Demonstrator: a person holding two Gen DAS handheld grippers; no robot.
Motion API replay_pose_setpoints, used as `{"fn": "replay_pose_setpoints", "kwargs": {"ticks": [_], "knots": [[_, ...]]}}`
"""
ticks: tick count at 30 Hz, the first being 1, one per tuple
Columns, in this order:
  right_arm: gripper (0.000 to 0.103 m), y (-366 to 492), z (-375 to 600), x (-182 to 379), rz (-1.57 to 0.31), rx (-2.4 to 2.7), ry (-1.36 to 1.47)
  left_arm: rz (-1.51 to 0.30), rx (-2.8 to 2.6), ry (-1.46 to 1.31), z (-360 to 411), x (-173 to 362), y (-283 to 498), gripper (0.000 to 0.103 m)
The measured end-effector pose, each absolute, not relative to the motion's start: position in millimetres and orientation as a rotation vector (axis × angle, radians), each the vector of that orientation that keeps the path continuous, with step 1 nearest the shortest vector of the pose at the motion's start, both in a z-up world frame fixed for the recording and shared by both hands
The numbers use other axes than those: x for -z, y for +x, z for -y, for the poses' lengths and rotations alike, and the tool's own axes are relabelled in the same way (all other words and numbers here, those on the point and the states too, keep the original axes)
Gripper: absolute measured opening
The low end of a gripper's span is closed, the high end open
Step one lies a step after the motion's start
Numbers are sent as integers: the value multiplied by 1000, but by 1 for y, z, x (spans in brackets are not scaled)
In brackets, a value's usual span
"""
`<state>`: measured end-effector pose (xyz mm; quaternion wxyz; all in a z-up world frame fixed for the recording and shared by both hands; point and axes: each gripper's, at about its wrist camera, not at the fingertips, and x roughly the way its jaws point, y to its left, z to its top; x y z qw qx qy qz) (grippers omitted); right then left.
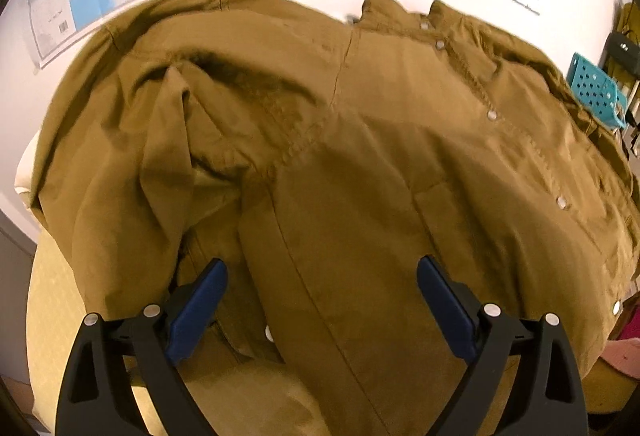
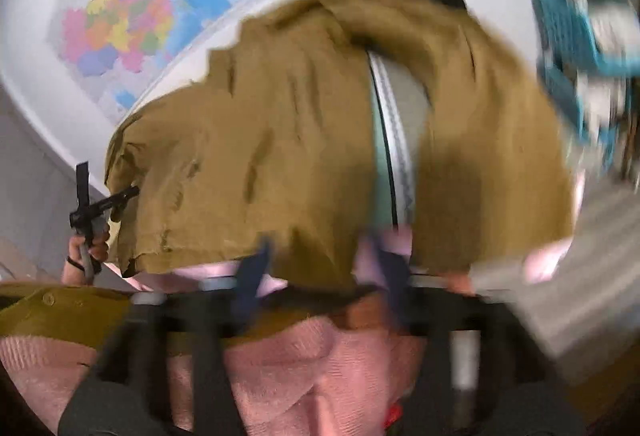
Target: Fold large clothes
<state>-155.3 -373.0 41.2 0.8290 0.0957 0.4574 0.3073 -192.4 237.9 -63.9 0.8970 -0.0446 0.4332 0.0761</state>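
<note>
Spreading over the tabletop (image 1: 60, 316): mustard-brown snap-button cotton jacket (image 1: 360, 156).
Lying beneath left gripper (image 1: 322, 288), jaws gaping wide, gripping nothing.

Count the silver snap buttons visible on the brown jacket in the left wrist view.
6: near the collar, just below, mid-placket, lower, right hem, and one by the left gripper. Folds may hide more.

Left gripper (image 1: 322, 292): black arms, blue pads, silver screw heads. Person: pink knit sleeve (image 2: 280, 368), lower frame.
</note>
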Motion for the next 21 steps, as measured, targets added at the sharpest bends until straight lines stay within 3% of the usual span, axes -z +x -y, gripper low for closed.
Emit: {"fn": "replay_pose_setpoints", "kwargs": {"ticks": [2, 5, 9, 16, 17, 18, 20, 21], "knots": [[69, -147, 371, -63, -912, -669, 158, -872, -155, -91, -238, 57, -191, 93], [85, -117, 372, -78, -849, -602, 116, -852, -151, -77, -230, 49, -187, 93], [92, -56, 391, -64, -884, -438, 145, -808, -101, -2, -204, 39, -193, 93], [93, -5, 430, 2, -1090, -426, 303, -780, -37, 108, -163, 34, -185, 94], [83, -3, 432, 7, -1100, -440, 320, -781, -28, 115, -158, 33, -179, 95], [65, -5, 433, 7, -1096, -437, 314, -782, -20, 120, -153, 32, -172, 95], [10, -4, 433, -5, -1071, -511, 301, -787, -11, 125, -147, 31, -159, 95], [10, -4, 434, -12, -1061, -499, 278, -789, -5, 126, -144, 30, -154, 95]]}}
